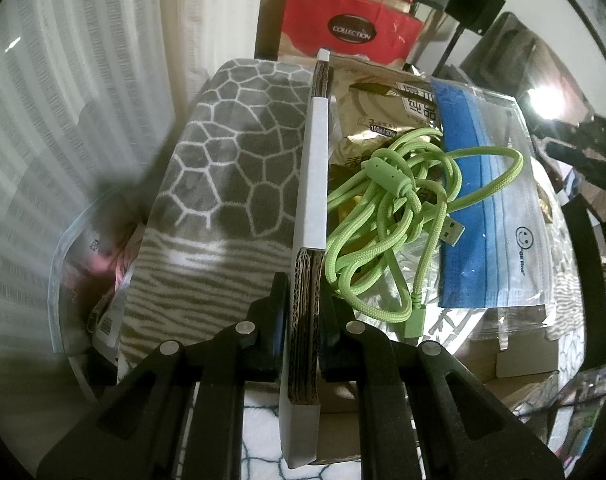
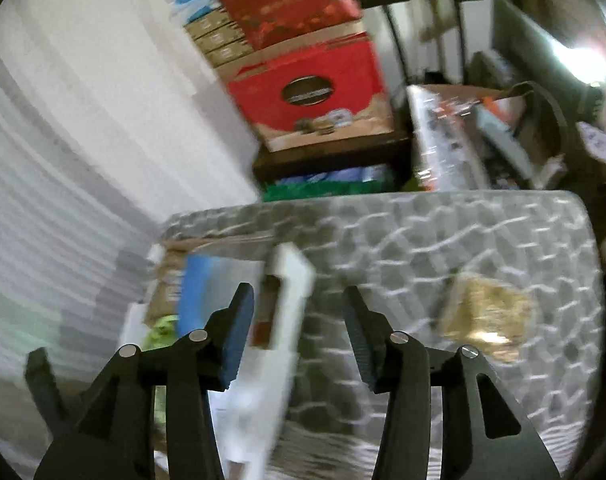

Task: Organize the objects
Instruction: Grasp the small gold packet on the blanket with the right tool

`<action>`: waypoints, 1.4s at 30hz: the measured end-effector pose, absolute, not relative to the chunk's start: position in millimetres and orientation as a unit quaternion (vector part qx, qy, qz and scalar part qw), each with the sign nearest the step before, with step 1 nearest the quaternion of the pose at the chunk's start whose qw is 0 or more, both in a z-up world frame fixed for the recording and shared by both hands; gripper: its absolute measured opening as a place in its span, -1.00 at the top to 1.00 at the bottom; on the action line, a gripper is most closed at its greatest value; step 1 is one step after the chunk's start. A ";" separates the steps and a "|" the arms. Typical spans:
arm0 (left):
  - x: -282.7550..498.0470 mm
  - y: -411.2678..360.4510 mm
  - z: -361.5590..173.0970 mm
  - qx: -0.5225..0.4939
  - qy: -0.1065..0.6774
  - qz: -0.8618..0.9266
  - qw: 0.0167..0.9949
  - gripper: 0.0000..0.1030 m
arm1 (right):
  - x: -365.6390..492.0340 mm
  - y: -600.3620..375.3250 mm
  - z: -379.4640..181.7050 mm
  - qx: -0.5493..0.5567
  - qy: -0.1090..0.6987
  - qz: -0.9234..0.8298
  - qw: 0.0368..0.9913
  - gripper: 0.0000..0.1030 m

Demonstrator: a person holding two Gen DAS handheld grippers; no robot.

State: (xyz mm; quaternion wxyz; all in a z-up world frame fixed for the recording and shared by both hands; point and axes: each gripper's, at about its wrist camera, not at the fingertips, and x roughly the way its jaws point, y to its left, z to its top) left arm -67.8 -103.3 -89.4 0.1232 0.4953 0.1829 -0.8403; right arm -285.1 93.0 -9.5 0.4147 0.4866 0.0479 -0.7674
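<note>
Pinching the brown corrugated cardboard wall (image 1: 305, 320) of the white-edged box, the left gripper (image 1: 303, 332) has its fingers pressed on it; this wall's long axis runs toward 12 o'clock. The green braided cable (image 1: 387, 216) lies inside at 1 o'clock. The right gripper (image 2: 299, 340) is spread and empty, and the blurred golden packet (image 2: 485, 320) on the grey patterned cloth (image 2: 443, 240) lies at 2 o'clock, nearer this hand.

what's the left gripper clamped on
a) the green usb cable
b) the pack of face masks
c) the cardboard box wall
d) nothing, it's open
c: in the left wrist view the left gripper has its jaws shut on the corrugated cardboard box wall, while the green USB cable and the pack of face masks lie loose inside the box.
</note>
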 end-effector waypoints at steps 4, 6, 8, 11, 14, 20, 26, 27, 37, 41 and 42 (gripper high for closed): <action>-68.0 -103.6 -89.4 0.495 0.185 -0.840 0.124 0.80 | -305.5 116.8 -12.2 0.479 0.087 -0.799 0.354 0.07; -68.0 -103.7 -89.4 0.495 0.184 -0.840 0.124 0.80 | -318.1 130.5 -17.4 0.485 0.095 -0.805 0.328 0.05; -67.9 -104.4 -89.6 0.495 0.182 -0.840 0.127 0.80 | -327.9 140.4 -23.2 0.493 0.098 -0.806 0.312 0.01; -68.8 -102.2 -88.9 0.495 0.179 -0.840 0.129 0.80 | -340.1 153.3 -34.0 0.502 0.106 -0.811 0.281 -0.14; -68.8 -101.6 -88.9 0.495 0.178 -0.840 0.130 0.80 | -348.2 162.4 -43.1 0.509 0.114 -0.814 0.256 -0.48; -69.9 -100.1 -88.3 0.496 0.176 -0.840 0.133 0.80 | -356.9 162.4 -66.4 0.547 0.082 -0.796 0.244 -0.59; -70.0 -99.7 -88.7 0.497 0.174 -0.840 0.134 0.80 | -352.5 146.2 -81.1 0.565 0.088 -0.784 0.242 -0.61; -70.3 -99.2 -88.9 0.497 0.175 -0.840 0.134 0.80 | -350.4 144.4 -81.6 0.560 0.096 -0.787 0.240 -0.61; -70.5 -99.2 -88.3 0.497 0.175 -0.840 0.134 0.80 | -345.9 154.9 -78.1 0.552 0.080 -0.791 0.254 -0.26; -69.6 -99.1 -89.0 0.497 0.175 -0.839 0.134 0.80 | -341.0 164.5 -67.4 0.544 0.060 -0.793 0.267 -0.18; -69.6 -98.8 -88.8 0.497 0.176 -0.839 0.134 0.80 | -339.8 166.8 -64.0 0.542 0.055 -0.793 0.272 -0.17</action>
